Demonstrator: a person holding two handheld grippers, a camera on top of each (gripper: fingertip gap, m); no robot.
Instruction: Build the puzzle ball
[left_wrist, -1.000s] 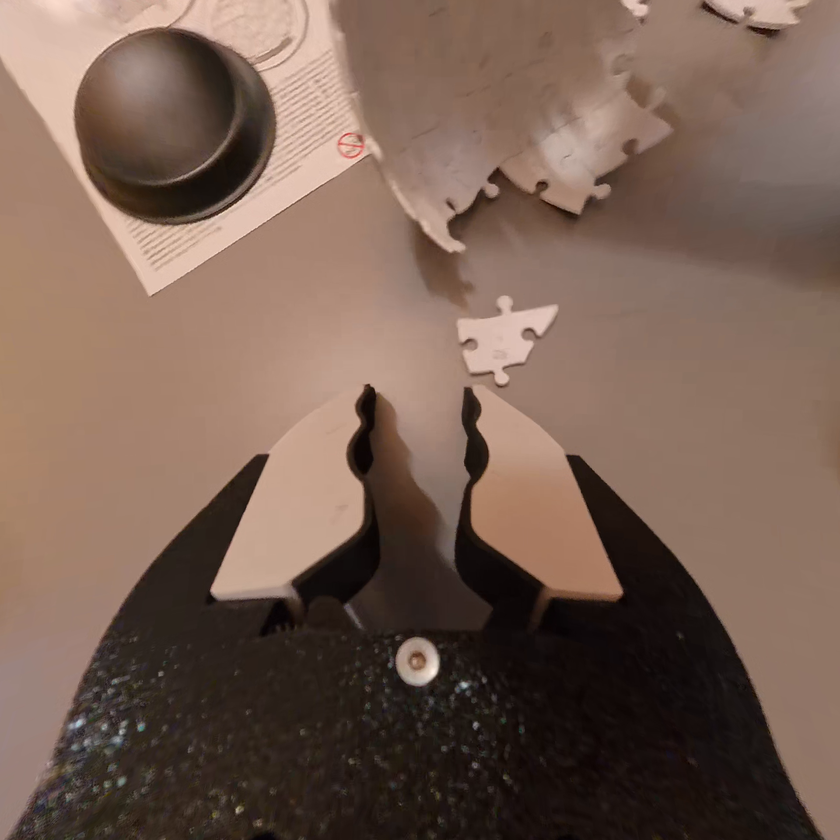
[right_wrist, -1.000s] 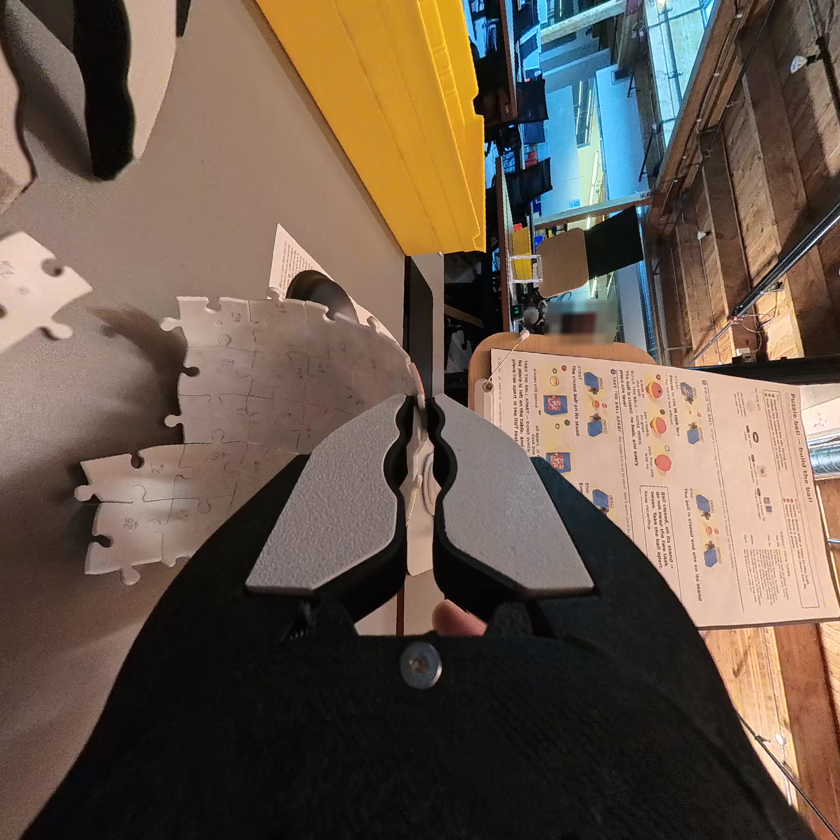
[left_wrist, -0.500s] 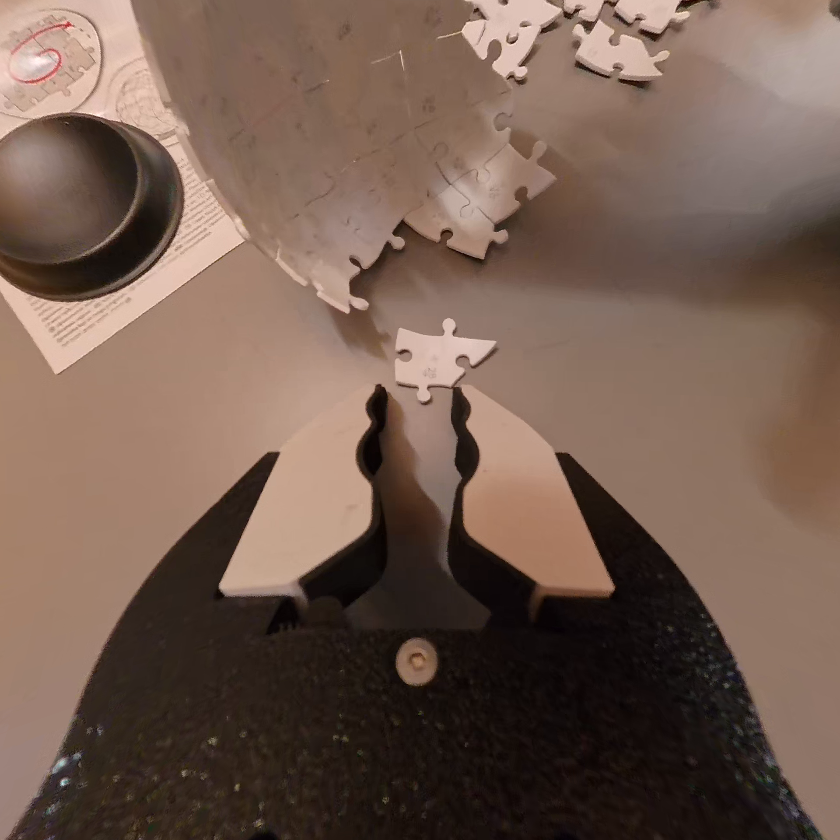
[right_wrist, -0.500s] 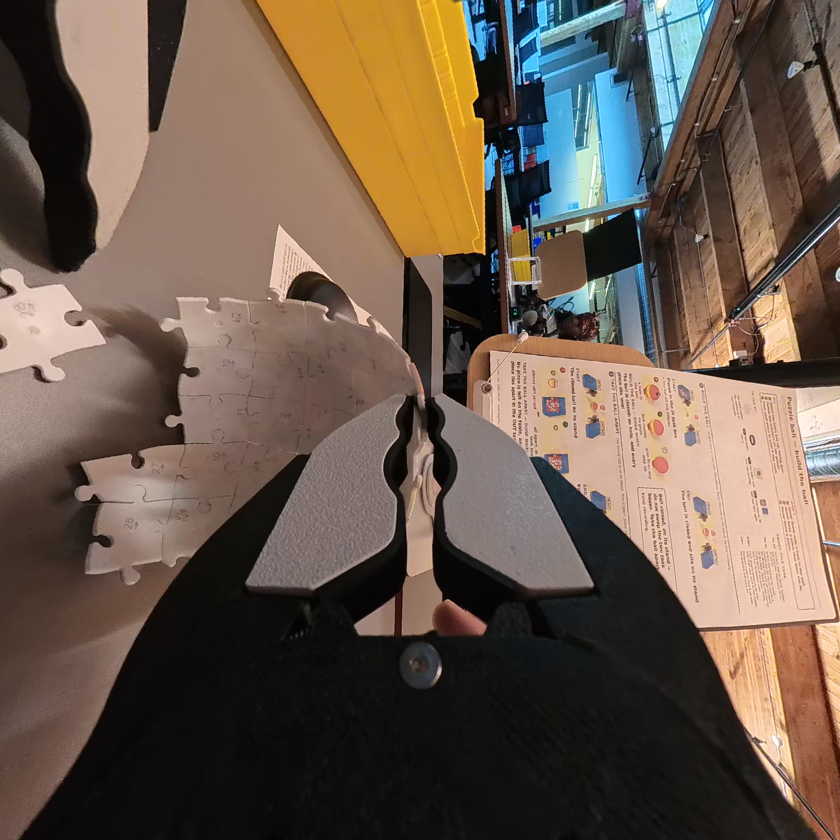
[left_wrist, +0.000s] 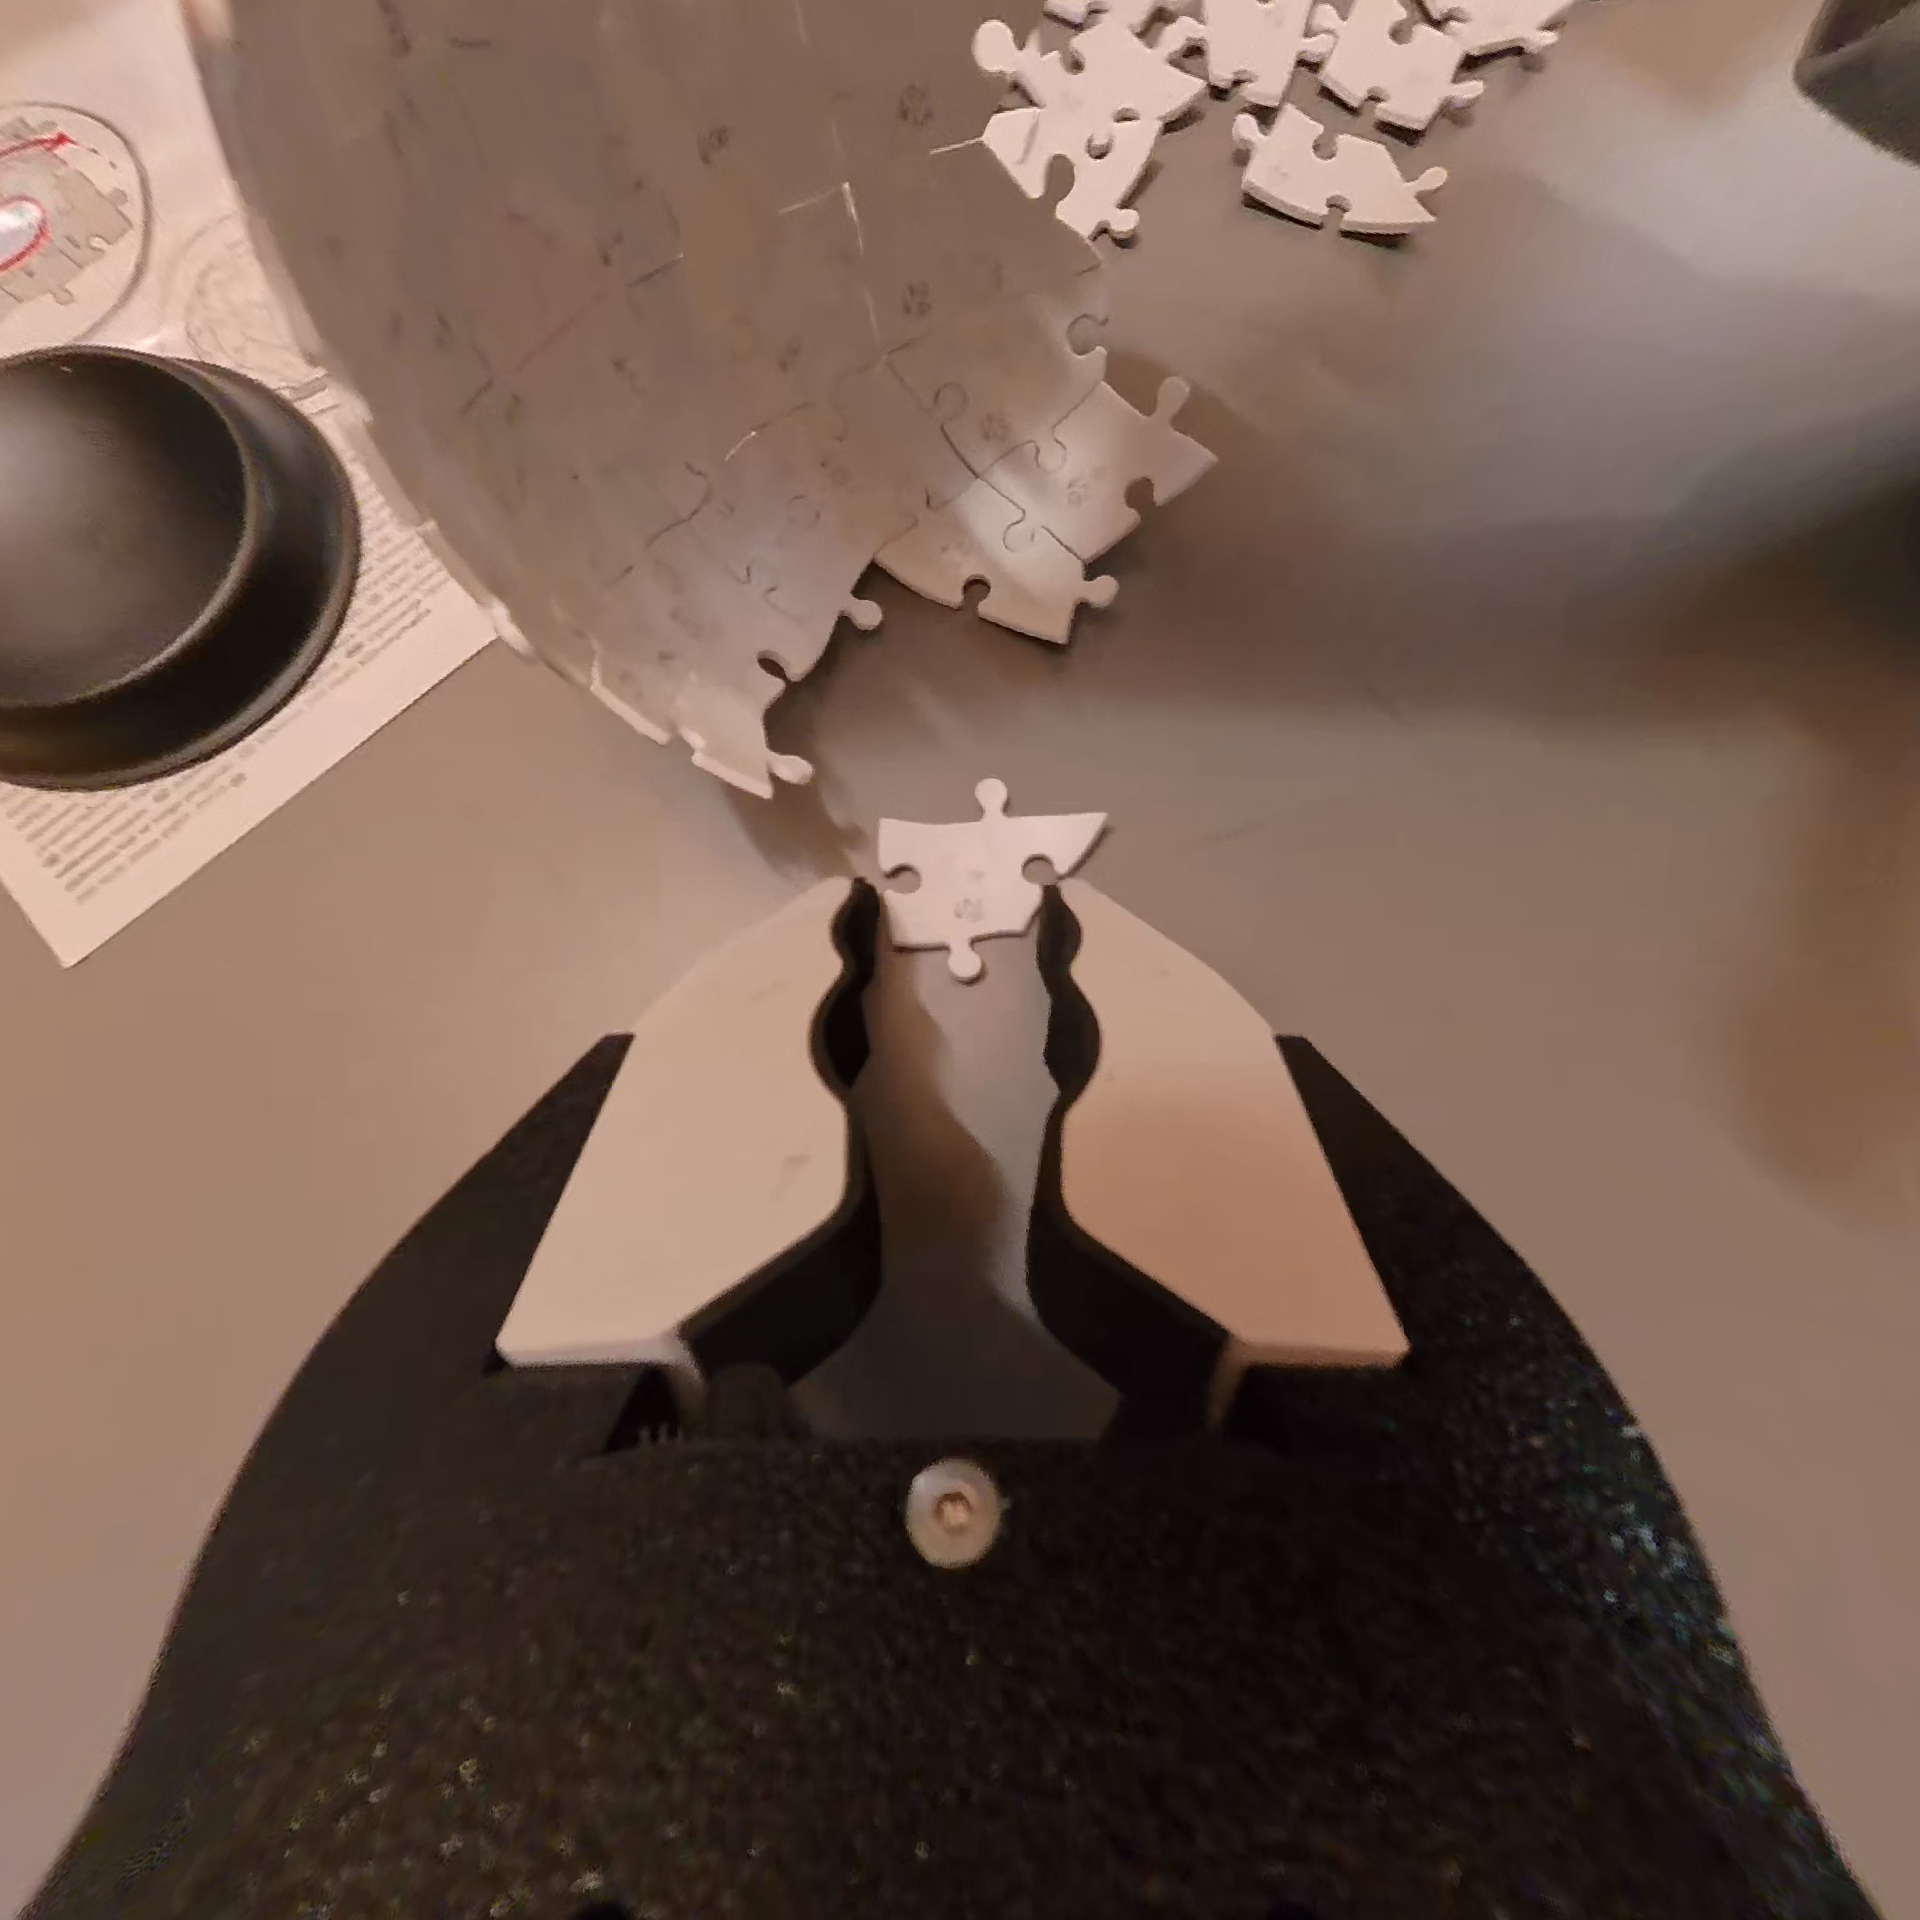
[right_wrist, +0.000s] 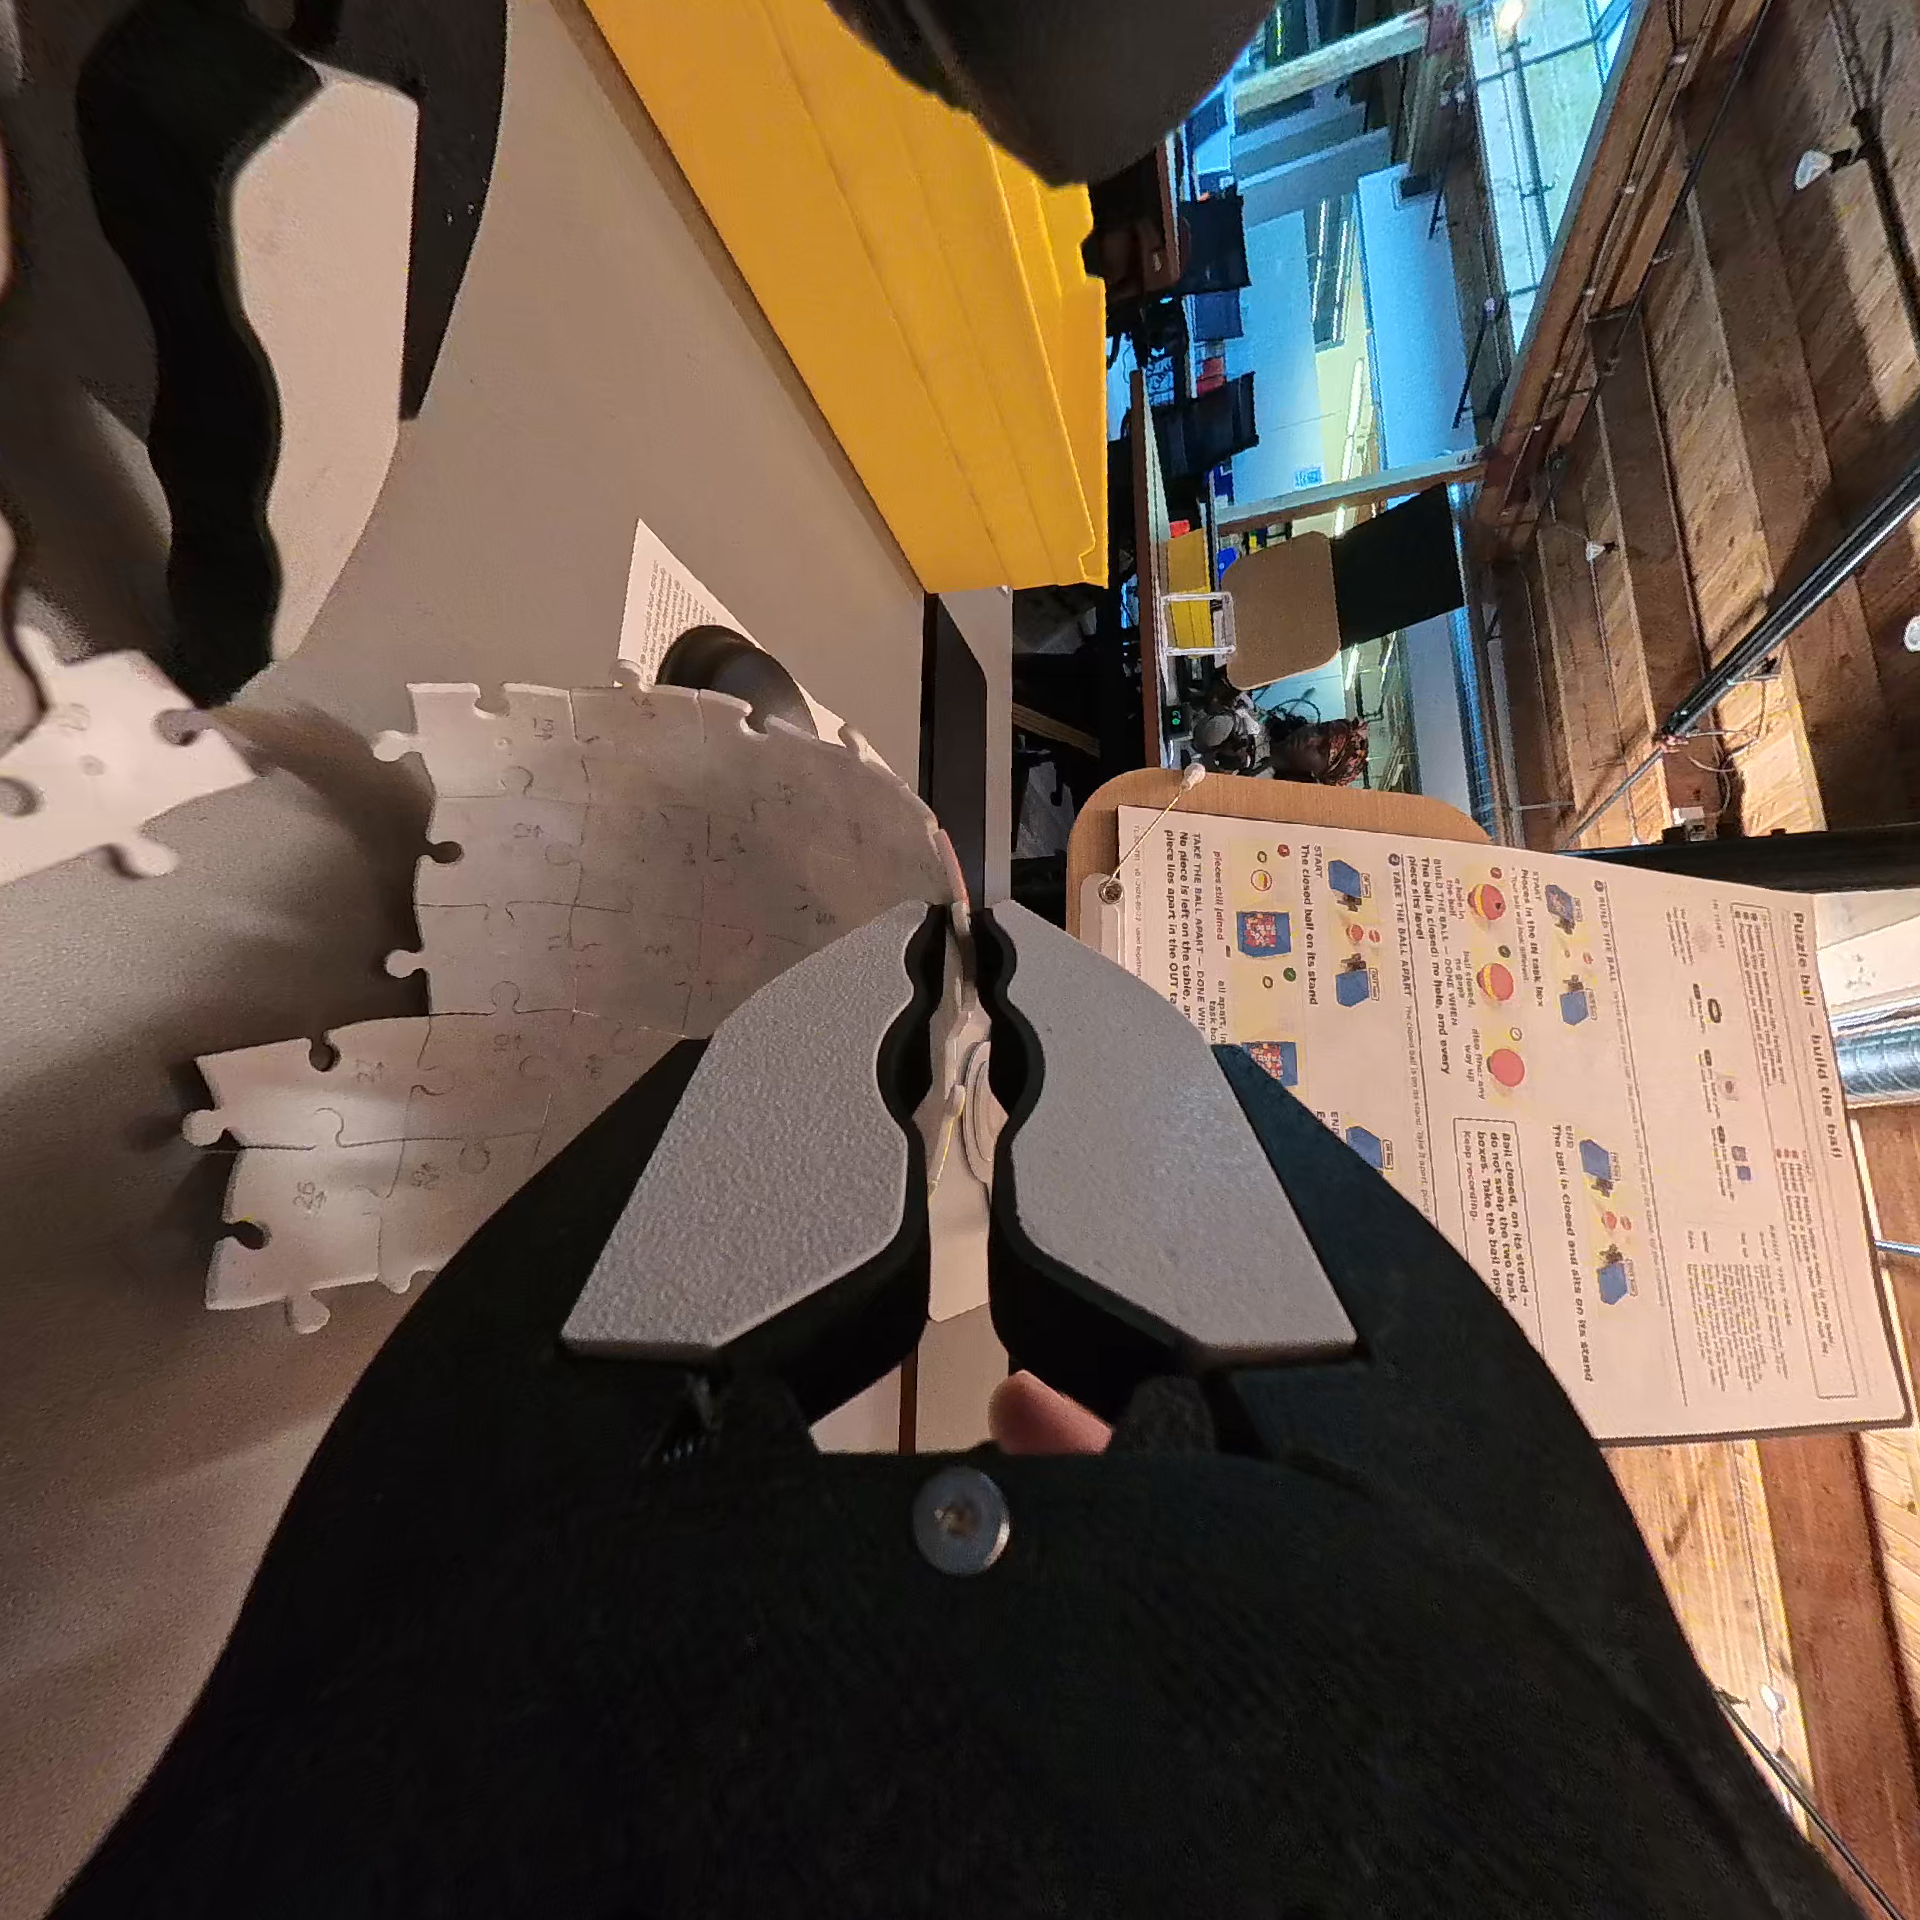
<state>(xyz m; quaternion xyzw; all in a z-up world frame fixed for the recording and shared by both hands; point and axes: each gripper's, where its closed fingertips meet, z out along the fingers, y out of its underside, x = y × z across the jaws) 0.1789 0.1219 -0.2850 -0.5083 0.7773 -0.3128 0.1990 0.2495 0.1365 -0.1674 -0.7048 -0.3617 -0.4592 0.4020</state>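
Note:
The half-built white puzzle ball shell (left_wrist: 675, 364) stands on edge on the grey table. My right gripper (right_wrist: 961, 925) is shut on its rim, and the shell (right_wrist: 623, 883) curves away to the left in the right wrist view. A single loose white piece (left_wrist: 977, 883) lies flat on the table. My left gripper (left_wrist: 956, 894) is open, low over the table, with one fingertip on each side of that piece. The piece (right_wrist: 94, 769) and the left gripper's fingers (right_wrist: 208, 416) also show at the upper left of the right wrist view.
A black round stand (left_wrist: 135, 571) sits on a printed sheet (left_wrist: 208, 790) at the left. Several loose pieces (left_wrist: 1299, 83) lie at the back right. A yellow bin (right_wrist: 883, 260) lines the table's far side. An instruction card on a clipboard (right_wrist: 1507, 1091) stands beyond the edge. The tips of one gripper are about 12 cm away from the tips of the other.
My left gripper moved forward to the loose piece, which now lies between its fingertips, and its jaws narrowed a little. The right gripper held the shell still.

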